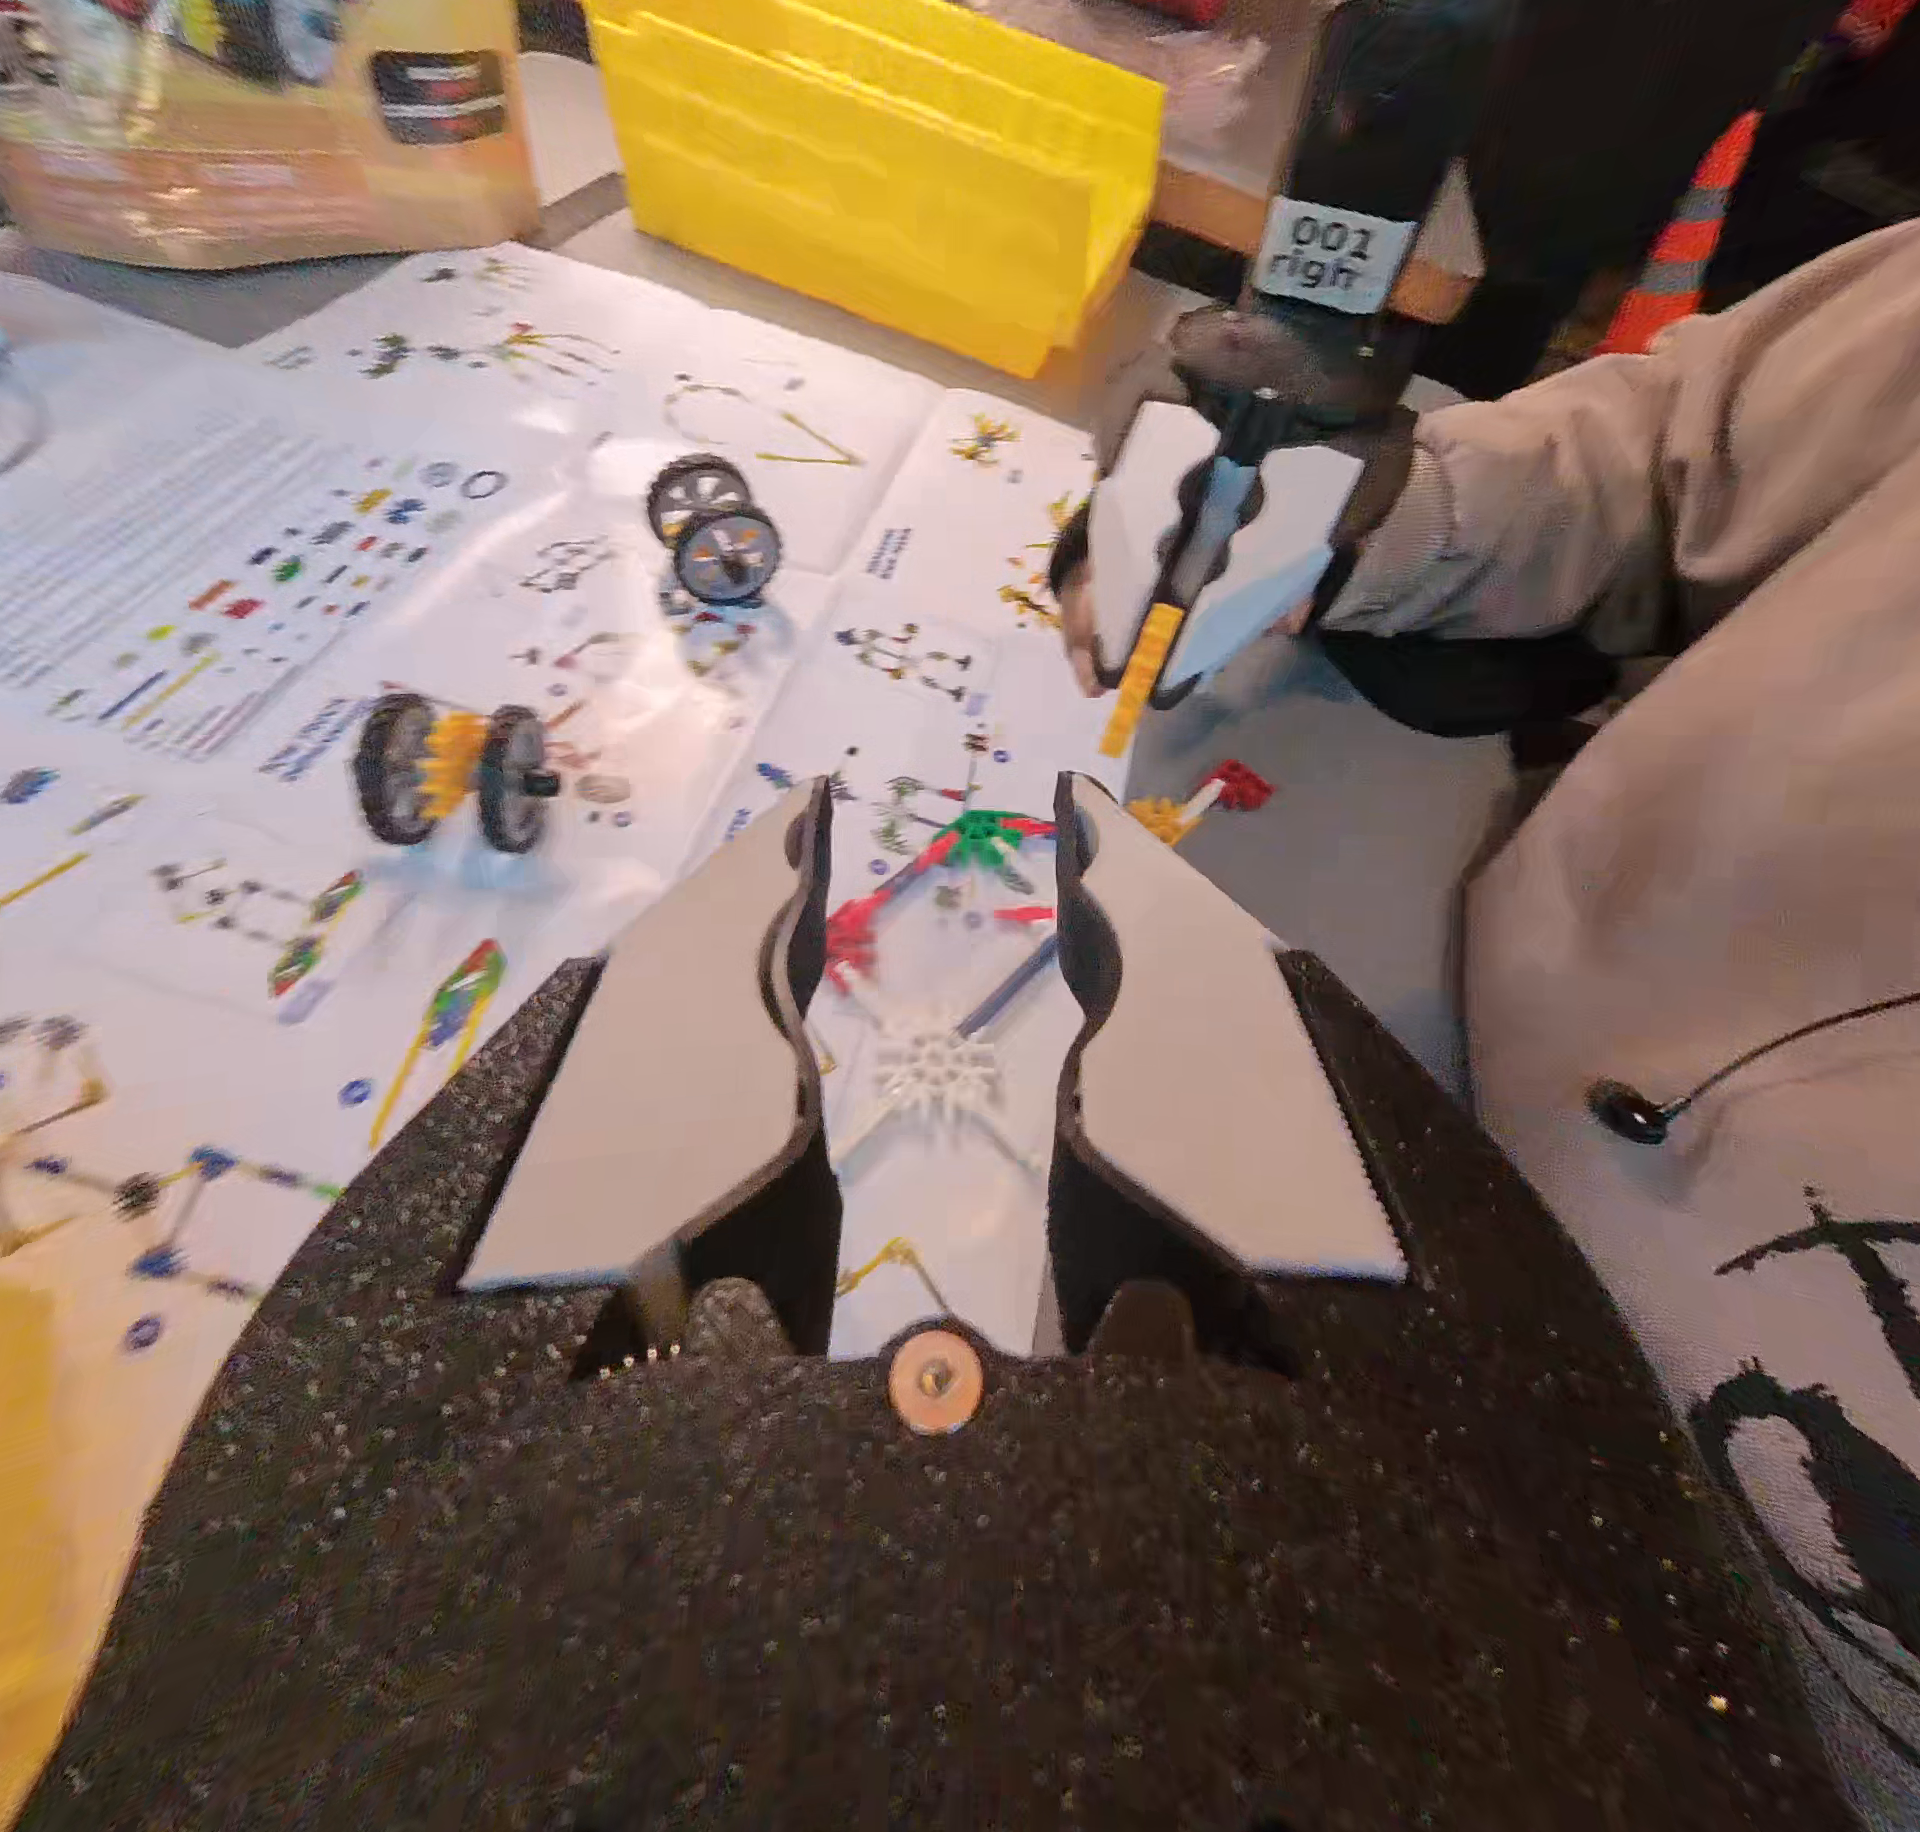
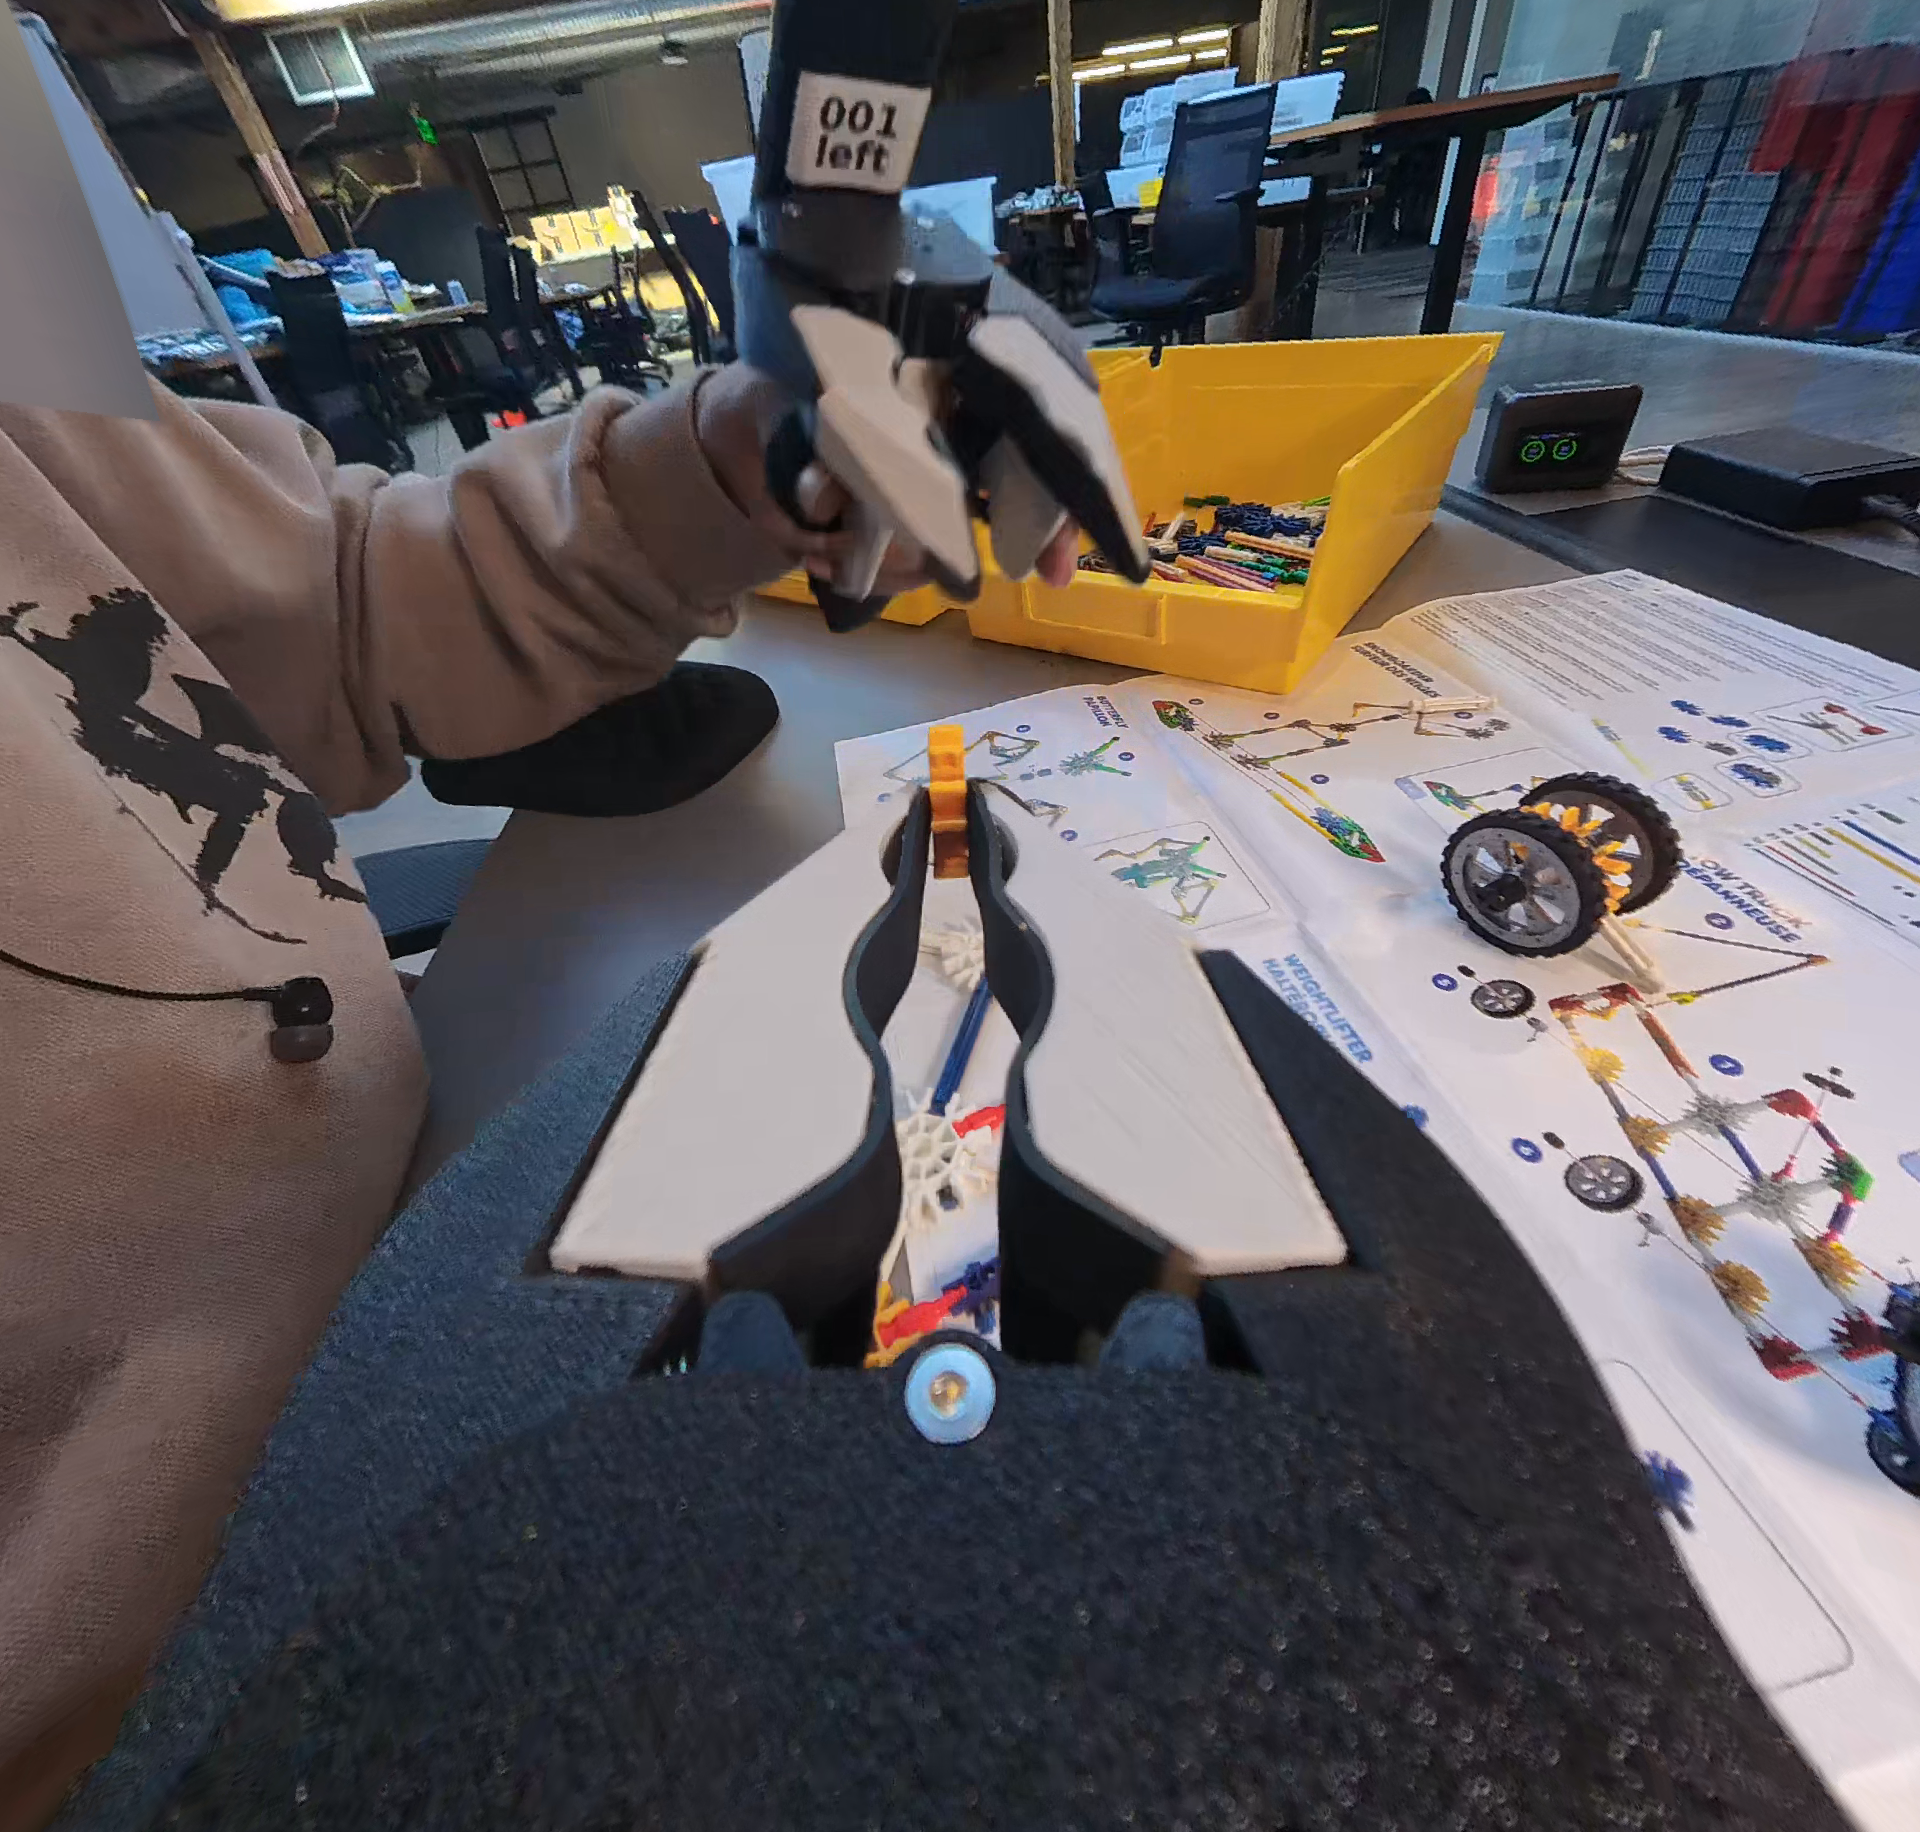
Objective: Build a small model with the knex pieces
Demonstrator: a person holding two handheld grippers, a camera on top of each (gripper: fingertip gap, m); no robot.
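My right gripper (image 2: pixel 948 808) is shut on a small orange toy piece (image 2: pixel 948 759) and holds it above the table edge. It also shows in the left wrist view (image 1: pixel 1143 679), with the orange piece (image 1: pixel 1130 717) sticking out below its tips. My left gripper (image 1: pixel 945 793) is open and empty, held above a rod-and-connector assembly with a green connector (image 1: pixel 977 835) and a white snowflake connector (image 1: pixel 935 1060). In the right wrist view the left gripper (image 2: pixel 1039 572) hangs in the air, and the white connector (image 2: pixel 940 1159) lies under my right fingers.
A printed instruction sheet (image 1: pixel 260 556) covers the table. Two wheel-and-axle assemblies (image 1: pixel 452 785) (image 1: pixel 717 541) stand on it; one shows in the right wrist view (image 2: pixel 1558 878). A yellow bin (image 2: pixel 1382 494) with loose rods stands behind. A toy box (image 1: pixel 260 68) is far left. A person's beige sleeve (image 1: pixel 1662 494) is at right.
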